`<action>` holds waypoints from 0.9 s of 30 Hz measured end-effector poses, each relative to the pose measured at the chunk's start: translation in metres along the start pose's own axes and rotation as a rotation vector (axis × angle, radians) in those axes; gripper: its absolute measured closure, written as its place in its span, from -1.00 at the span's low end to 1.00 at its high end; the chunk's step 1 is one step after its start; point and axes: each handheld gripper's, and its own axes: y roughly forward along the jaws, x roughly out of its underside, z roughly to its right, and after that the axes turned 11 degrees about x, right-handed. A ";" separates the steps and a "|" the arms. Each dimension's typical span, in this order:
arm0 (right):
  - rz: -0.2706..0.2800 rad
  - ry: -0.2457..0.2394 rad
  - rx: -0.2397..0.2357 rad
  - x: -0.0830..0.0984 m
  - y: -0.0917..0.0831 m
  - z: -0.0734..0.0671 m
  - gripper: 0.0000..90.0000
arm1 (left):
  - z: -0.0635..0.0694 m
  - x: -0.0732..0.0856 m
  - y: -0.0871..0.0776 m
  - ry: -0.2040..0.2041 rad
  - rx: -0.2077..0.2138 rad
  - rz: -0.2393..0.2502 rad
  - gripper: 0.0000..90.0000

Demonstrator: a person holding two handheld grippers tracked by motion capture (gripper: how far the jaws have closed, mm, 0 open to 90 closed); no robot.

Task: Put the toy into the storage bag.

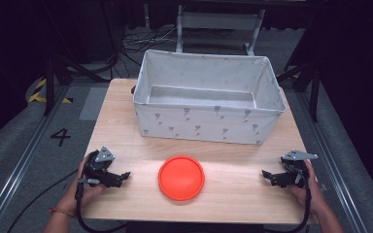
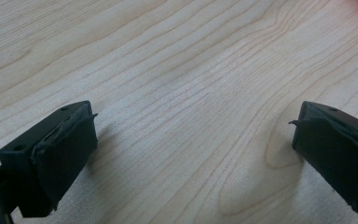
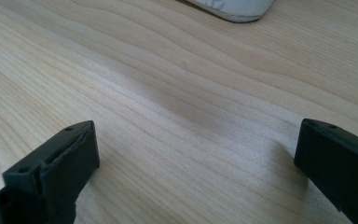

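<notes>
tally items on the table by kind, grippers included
Orange disc: 1
White fabric bin: 1
Grippers: 2, left gripper and right gripper, both open and holding nothing
Total: 4

Lab or test bay, probably: wooden table [image 1: 126,97] on grey carpet, hazard tape [image 1: 39,92], floor number "4" [image 1: 60,136], cable tangle [image 1: 141,39], metal frames in the dark background.
</notes>
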 end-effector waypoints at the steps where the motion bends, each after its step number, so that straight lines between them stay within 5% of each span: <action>1: 0.001 -0.003 -0.003 0.000 0.000 0.000 -1.00 | 0.001 0.000 0.000 -0.005 0.000 -0.003 -0.99; 19: -0.014 -0.022 -0.013 -0.001 -0.002 0.000 -0.96 | -0.003 0.002 -0.002 0.022 0.018 -0.007 -1.00; 22: -0.002 -0.029 -0.030 -0.003 -0.005 -0.001 -0.61 | -0.003 0.002 -0.002 0.022 0.019 -0.007 -1.00; 27: 0.010 -0.034 -0.047 -0.010 -0.009 -0.007 -0.62 | -0.002 0.002 -0.002 0.017 0.021 -0.007 -1.00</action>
